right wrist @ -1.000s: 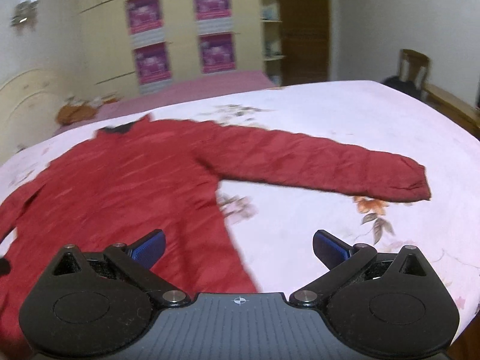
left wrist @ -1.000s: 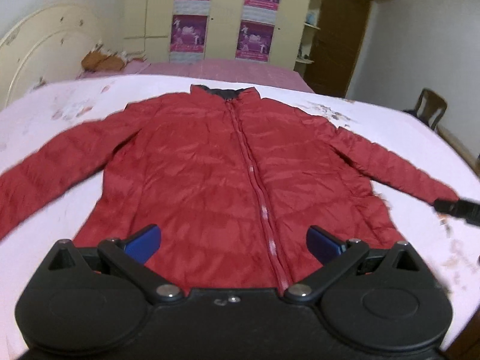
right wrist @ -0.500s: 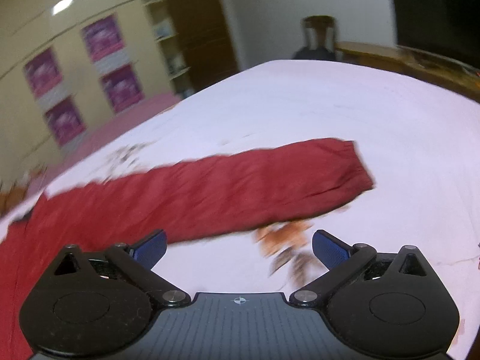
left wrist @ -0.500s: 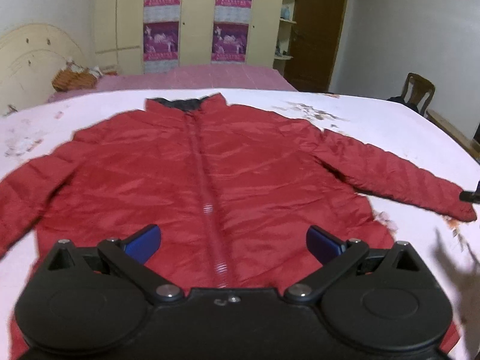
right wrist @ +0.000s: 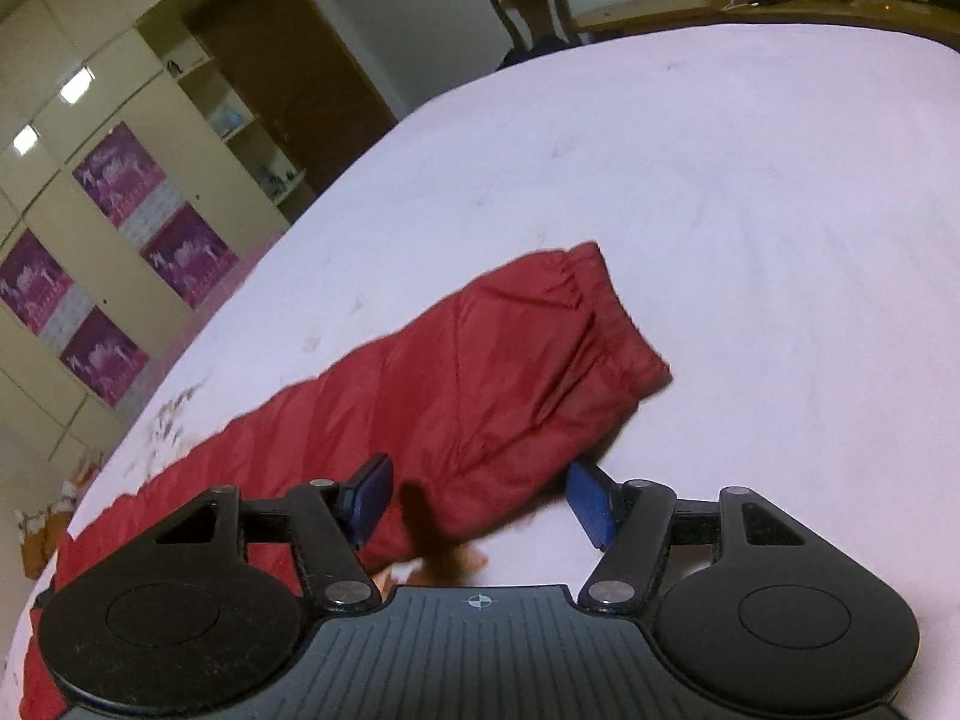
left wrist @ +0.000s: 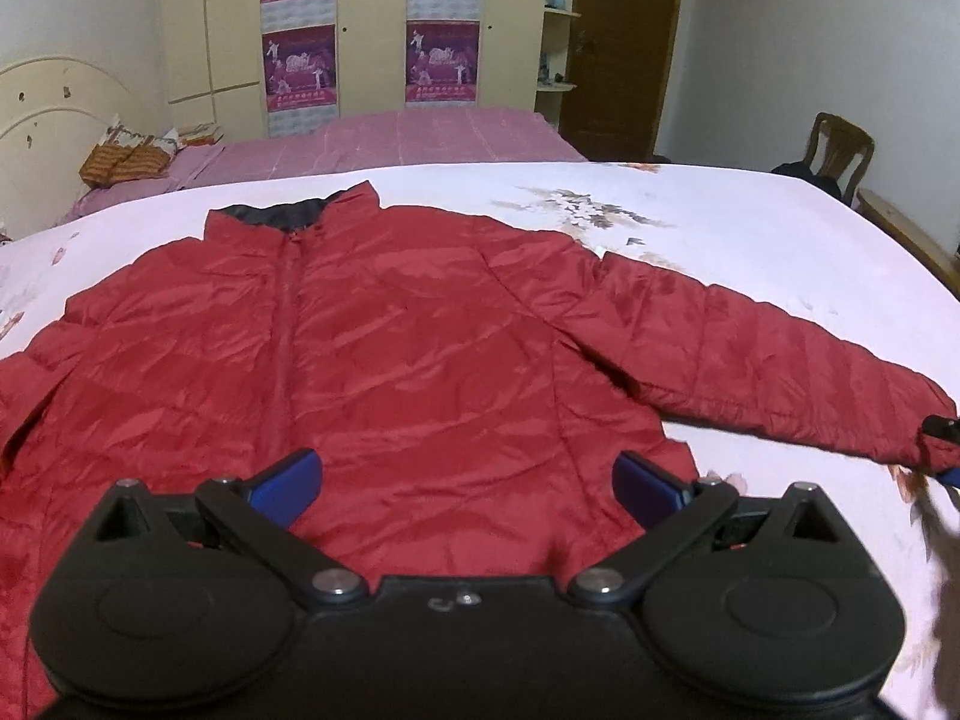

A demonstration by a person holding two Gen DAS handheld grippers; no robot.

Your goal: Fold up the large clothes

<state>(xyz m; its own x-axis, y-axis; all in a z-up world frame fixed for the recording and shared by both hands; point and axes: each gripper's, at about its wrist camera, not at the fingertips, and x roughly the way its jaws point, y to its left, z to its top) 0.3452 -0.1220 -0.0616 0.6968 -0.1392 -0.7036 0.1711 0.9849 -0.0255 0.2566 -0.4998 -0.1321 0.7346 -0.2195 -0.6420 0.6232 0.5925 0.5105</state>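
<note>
A red puffer jacket (left wrist: 420, 348) lies flat, front up and zipped, on a bed with a pale floral sheet (left wrist: 750, 228). My left gripper (left wrist: 465, 474) hovers open over the jacket's lower hem, right of the zipper, with nothing between its blue pads. The jacket's right sleeve (right wrist: 480, 372) stretches out to its elastic cuff (right wrist: 606, 312). My right gripper (right wrist: 480, 498) is tilted over that sleeve just short of the cuff. Its jaws are closing with the sleeve between them; one pad (right wrist: 372, 495) sits over the fabric, the other (right wrist: 591, 504) at the sleeve's edge. The right gripper's tip (left wrist: 942, 429) shows by the cuff in the left wrist view.
Behind this bed stands a second bed with a pink cover (left wrist: 420, 132) and a cream headboard (left wrist: 54, 114). A wardrobe with purple posters (left wrist: 366, 30), a brown door (left wrist: 618, 48) and a wooden chair (left wrist: 840, 150) line the far wall. A wooden bed edge (left wrist: 906, 234) runs along the right.
The left gripper has slid right along the hem, so the zipper now sits to its left. The right gripper rolled, dropped onto the sleeve end, and its jaws narrowed around it.
</note>
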